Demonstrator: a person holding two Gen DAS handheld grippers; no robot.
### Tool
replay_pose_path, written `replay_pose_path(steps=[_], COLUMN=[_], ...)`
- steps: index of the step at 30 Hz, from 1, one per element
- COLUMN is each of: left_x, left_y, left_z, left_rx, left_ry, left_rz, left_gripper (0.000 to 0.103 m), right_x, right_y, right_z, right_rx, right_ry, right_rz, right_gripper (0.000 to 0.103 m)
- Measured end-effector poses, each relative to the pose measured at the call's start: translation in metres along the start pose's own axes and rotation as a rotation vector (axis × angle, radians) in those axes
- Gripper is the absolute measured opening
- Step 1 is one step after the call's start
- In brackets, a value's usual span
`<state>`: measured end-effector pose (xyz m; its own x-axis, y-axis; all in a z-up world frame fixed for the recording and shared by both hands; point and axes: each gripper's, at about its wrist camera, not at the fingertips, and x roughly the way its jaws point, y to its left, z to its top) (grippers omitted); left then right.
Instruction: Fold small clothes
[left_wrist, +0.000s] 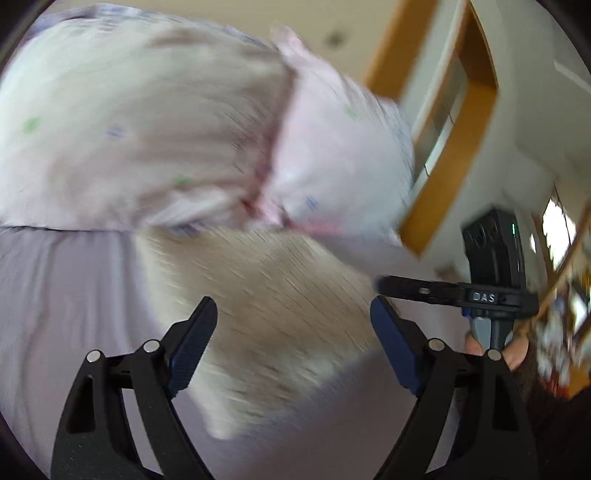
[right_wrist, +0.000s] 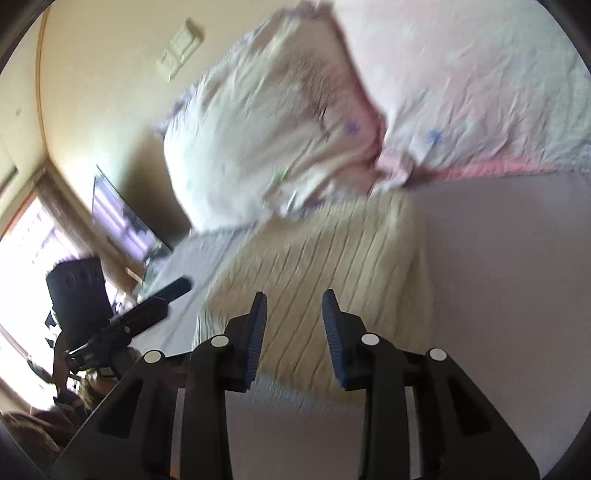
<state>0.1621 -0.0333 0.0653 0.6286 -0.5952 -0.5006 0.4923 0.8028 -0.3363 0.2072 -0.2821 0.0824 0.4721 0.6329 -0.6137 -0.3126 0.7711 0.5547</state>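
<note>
left gripper (left_wrist: 293, 332): jaws wide apart, nothing between them | beige ribbed garment (left_wrist: 266, 302): flat on lilac bed sheet (left_wrist: 55, 314), below the fingers, blurred | floral pillow (left_wrist: 147, 122): at sheet's far edge | right gripper (left_wrist: 458, 293): right side, grip unclear

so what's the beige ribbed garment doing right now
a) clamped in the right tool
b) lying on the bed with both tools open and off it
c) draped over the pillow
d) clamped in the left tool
b: the beige ribbed garment lies flat on the lilac sheet below the pillow, while the left tool and right tool both show open, empty jaws.
</note>
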Motion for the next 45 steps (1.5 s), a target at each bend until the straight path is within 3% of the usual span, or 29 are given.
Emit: replay_pose_path(steps=[2,3,5,7,8,9,10,11,12,15,18,23,34,45], left_x=[0.025,0.032,0.031,0.021,0.010,0.001,-0.009,-0.016,-0.025,-0.034,-0.028,-0.003,0.017,0.017], left_y=[-0.007,-0.009,-0.015,-0.016,-0.014,-0.014,-0.013,-0.012,-0.012,-0.008,-0.003,0.000,-0.009,-0.009], left_z=[-0.008,-0.012,-0.019,-0.021,-0.022,-0.025,-0.028,-0.031,-0.037,-0.051,-0.061,-0.069,-0.078,-0.077], left_rx=[0.045,0.073,0.131,0.114,0.090,0.070,0.039,0.011,-0.025,-0.122,-0.170,-0.132,-0.024,-0.028], left_ry=[0.108,0.141,0.145,0.135,0.115,0.103,0.097,0.092,0.087,0.101,0.156,0.257,0.323,0.318], left_rz=[0.069,0.101,0.139,0.139,0.129,0.115,0.103,0.104,0.119,0.210,0.305,0.439,0.532,0.533], left_gripper=[0.083,0.082,0.082,0.082,0.083,0.085,0.087,0.093,0.099,0.101,0.101,0.101,0.101,0.101], right_x=[0.023,0.033,0.032,0.022,0.017,0.012,0.000,-0.010,-0.020,-0.032,-0.019,0.017,0.038,0.037], right_y=[-0.009,-0.018,-0.021,-0.009,-0.004,-0.001,0.001,0.008,0.014,0.028,0.028,0.016,0.026,0.026], right_z=[-0.012,-0.015,-0.019,-0.018,-0.019,-0.019,-0.022,-0.027,-0.033,-0.051,-0.063,-0.069,-0.079,-0.082], right_rx=[0.030,0.058,0.088,0.075,0.058,0.042,0.028,0.008,-0.016,-0.081,-0.085,-0.045,-0.125,-0.122], right_ry=[0.069,0.101,0.084,0.075,0.058,0.036,0.009,-0.029,-0.064,-0.100,-0.050,0.085,0.157,0.156], right_rz=[-0.128,-0.166,-0.147,-0.175,-0.181,-0.176,-0.168,-0.170,-0.189,-0.330,-0.467,-0.471,-0.588,-0.584], right_gripper=[0.032,0.025,0.025,0.028,0.034,0.058,0.089,0.099,0.102,0.102,0.102,0.102,0.102,0.102])
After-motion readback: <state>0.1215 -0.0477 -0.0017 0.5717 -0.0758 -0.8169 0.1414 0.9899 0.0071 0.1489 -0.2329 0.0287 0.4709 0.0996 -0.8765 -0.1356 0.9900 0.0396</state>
